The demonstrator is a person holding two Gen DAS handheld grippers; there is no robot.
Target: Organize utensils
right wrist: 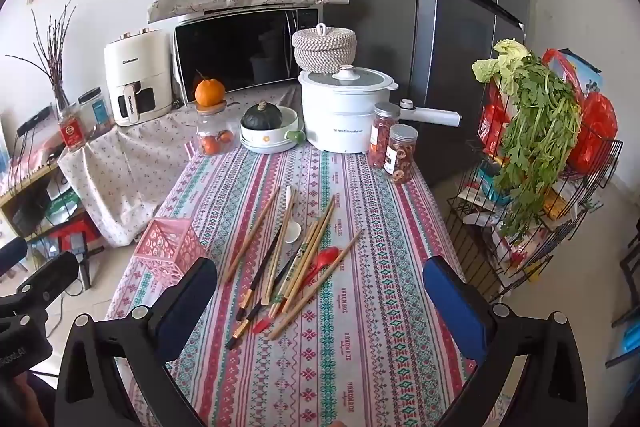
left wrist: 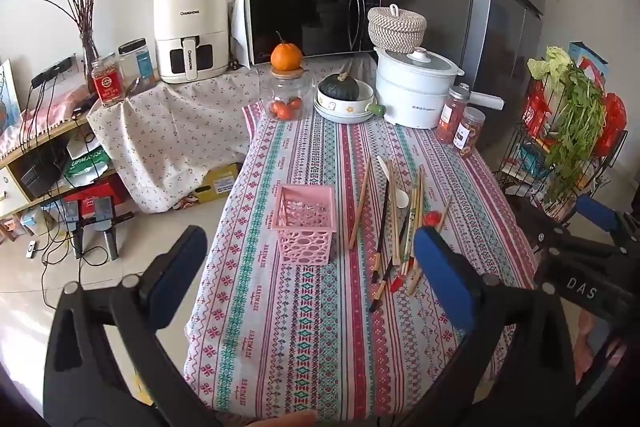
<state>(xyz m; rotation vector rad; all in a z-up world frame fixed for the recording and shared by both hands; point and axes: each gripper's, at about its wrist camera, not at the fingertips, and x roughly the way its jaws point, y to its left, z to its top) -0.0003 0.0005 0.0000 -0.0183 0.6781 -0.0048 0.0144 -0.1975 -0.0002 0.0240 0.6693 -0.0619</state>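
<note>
utensils loose on the cloth, basket empty-handed beside them

a scatter of chopsticks (right wrist: 280, 259) lies near the middle of the table, most running roughly lengthwise toward the far end, several overlapping at their near ends. among them are pale wooden pairs and at least two dark-tipped ones. a white spoon (right wrist: 291, 227) lies across the upper part of the pile with its bowl toward the right, and a red spoon (right wrist: 320, 261) sits on the right side of the heap, its handle running down under the sticks; exactly which sticks it touches is hard to tell.

just left of the pile stands the pink basket (left wrist: 306, 223), upright, its lattice walls open at the top, apart from the nearest chopstick. from the left wrist view its inside looks bare but for the patterned base.

all of this rests on the striped tablecloth (right wrist: 360, 347).

the left gripper (left wrist: 310, 259) hangs above the near edge of the table with its fingers spread wide, nothing between them. the right gripper (right wrist: 320, 291) is likewise spread wide and holds nothing, poised above the near ends of the sticks.

at the far end stand a white electric pot (right wrist: 340, 107), a dark squash in a bowl (right wrist: 266, 121), a glass jar (right wrist: 214, 135) topped with an orange, and two snack jars (right wrist: 394, 147).
</note>
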